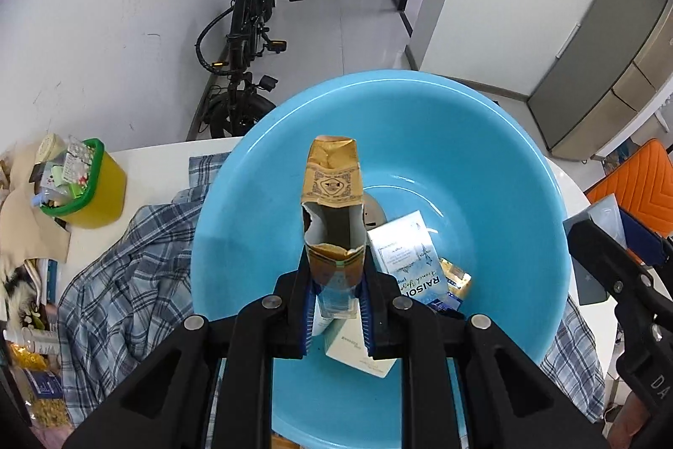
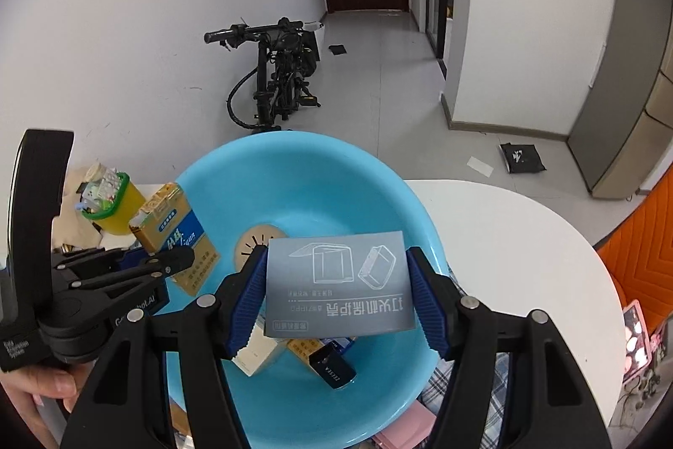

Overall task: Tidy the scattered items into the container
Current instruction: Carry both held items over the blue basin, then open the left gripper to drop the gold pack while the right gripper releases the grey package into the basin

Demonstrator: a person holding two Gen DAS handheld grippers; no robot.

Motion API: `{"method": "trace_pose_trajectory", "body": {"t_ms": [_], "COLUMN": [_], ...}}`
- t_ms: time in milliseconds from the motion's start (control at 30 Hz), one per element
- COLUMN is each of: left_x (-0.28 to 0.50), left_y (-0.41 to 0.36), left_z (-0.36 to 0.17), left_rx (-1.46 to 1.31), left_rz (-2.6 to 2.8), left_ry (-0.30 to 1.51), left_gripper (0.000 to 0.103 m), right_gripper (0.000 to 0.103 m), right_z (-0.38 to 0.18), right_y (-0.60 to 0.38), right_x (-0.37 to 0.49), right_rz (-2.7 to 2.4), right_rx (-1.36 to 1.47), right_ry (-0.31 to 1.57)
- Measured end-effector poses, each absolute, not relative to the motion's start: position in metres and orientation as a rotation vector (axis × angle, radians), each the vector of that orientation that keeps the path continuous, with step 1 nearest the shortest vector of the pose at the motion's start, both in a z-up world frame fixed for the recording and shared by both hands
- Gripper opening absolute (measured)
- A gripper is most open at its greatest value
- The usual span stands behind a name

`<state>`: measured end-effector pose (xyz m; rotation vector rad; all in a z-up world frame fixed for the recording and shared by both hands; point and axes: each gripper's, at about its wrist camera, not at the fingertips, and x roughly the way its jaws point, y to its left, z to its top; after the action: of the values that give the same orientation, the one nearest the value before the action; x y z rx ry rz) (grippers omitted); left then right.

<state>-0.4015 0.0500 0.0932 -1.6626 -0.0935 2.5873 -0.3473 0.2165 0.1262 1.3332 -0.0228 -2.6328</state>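
- The left gripper [image 1: 336,297] clamps an opened gold carton [image 1: 332,213] above the blue basin [image 1: 483,163].
- A white box [image 1: 410,255] lies inside the basin.
- Plaid cloth [image 1: 126,280] lies beside it.

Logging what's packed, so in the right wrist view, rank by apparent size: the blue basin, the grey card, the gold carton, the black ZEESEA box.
1. Blue basin
2. Grey card, though nearness to the camera inflates it
3. Gold carton
4. Black ZEESEA box

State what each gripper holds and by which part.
Left gripper: gold carton, clamped at its near end. Right gripper: grey box, pinched by its two side edges above the blue basin.
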Motion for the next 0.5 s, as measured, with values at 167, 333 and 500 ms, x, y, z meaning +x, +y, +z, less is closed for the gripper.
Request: {"method": "trace_pose_trajectory", "body": {"t_ms": [167,333,500], "left_x": [-0.410,-0.418,-0.424], "left_y": [0.047,0.052,0.055], "left_z": [0.078,0.056,0.039], "left_rx": [-1.637,-1.638,-1.666], "left_rz": [2.603,2.604,2.592], "left_ry": [-0.129,-0.116,-0.106], "left_gripper": [0.019,0.019,0.019], "right_gripper": [0.063,0.063,0.063], "right_z": [0.116,0.103,0.091], "right_y": [0.214,0.215,0.219], "right_x": [-0.357,-0.361,-0.365], "right_rz": [-2.628,-2.619,-2.621], "right_rx": [1.354,1.379,1.398], "right_ry": [-0.005,0.013,0.009]}}
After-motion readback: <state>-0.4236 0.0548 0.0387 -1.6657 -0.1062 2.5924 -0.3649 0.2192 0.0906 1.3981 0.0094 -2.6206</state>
